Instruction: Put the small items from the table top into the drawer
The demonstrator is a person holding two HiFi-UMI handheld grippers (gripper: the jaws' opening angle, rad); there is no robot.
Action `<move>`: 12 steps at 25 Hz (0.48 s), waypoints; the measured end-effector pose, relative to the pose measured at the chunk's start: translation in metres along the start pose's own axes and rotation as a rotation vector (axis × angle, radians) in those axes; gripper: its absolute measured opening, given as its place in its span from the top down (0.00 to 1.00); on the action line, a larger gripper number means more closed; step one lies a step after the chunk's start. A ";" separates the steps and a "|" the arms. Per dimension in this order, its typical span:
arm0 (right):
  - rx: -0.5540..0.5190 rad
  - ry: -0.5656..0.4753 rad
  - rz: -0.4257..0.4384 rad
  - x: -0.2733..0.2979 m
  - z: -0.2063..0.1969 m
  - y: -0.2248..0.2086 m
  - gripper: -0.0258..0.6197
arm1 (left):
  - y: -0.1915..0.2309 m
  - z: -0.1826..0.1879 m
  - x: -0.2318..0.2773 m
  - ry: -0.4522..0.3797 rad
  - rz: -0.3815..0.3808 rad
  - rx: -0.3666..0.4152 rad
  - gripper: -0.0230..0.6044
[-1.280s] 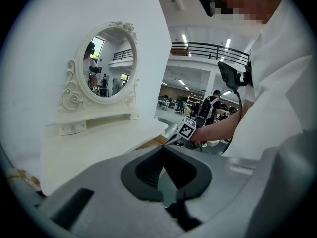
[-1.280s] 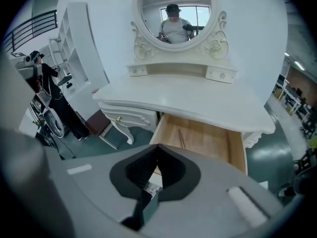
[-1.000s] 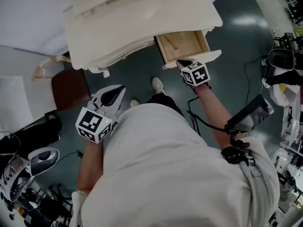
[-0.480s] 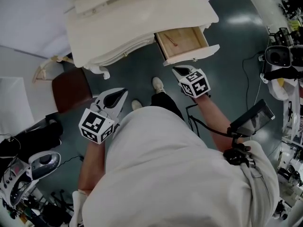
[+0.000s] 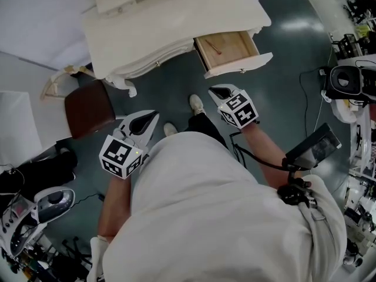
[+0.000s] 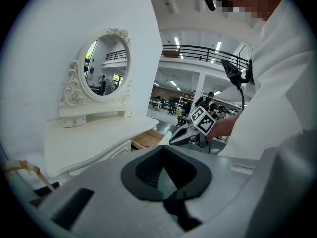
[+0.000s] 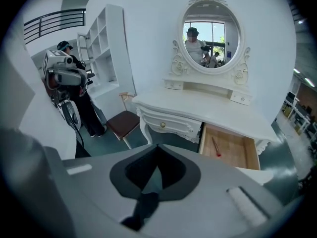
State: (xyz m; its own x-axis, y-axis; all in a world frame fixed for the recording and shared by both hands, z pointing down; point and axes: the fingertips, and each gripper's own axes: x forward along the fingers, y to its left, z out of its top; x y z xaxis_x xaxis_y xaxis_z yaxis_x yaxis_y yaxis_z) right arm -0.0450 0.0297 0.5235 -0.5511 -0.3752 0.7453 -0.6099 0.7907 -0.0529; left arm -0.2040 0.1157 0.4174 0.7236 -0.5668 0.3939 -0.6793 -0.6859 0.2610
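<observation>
The white dressing table (image 5: 176,16) has its right drawer (image 5: 232,53) pulled open. A thin stick with a red tip (image 5: 212,46) lies on the drawer's wooden floor, and it shows again as the stick (image 7: 216,147) in the right gripper view. I see no small items on the table top (image 7: 208,108). My right gripper (image 5: 216,90) hangs shut and empty a little in front of the drawer front, apart from it. My left gripper (image 5: 153,116) is shut and empty too, held low over the floor, left of the drawer.
A brown chair seat (image 5: 88,107) stands at the table's left end. The oval mirror (image 7: 210,33) rises at the back of the table. Equipment and cables (image 5: 35,204) crowd the floor at the left, and more gear (image 5: 352,81) stands at the right.
My right gripper has drawn back from the drawer front toward the person. The drawer stays open. The left gripper has barely moved.
</observation>
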 end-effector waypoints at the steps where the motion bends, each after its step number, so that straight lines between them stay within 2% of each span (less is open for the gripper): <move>1: -0.004 -0.002 0.005 0.000 0.001 0.002 0.96 | 0.000 0.000 0.000 0.000 0.000 -0.001 0.96; 12: -0.051 -0.005 0.036 0.002 0.011 0.019 0.96 | 0.000 -0.003 -0.005 0.000 0.008 -0.008 0.96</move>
State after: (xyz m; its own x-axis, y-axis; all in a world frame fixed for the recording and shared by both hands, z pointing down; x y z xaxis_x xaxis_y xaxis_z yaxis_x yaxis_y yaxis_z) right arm -0.0643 0.0390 0.5163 -0.5754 -0.3486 0.7399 -0.5601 0.8272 -0.0458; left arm -0.2078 0.1196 0.4181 0.7180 -0.5725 0.3958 -0.6862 -0.6774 0.2650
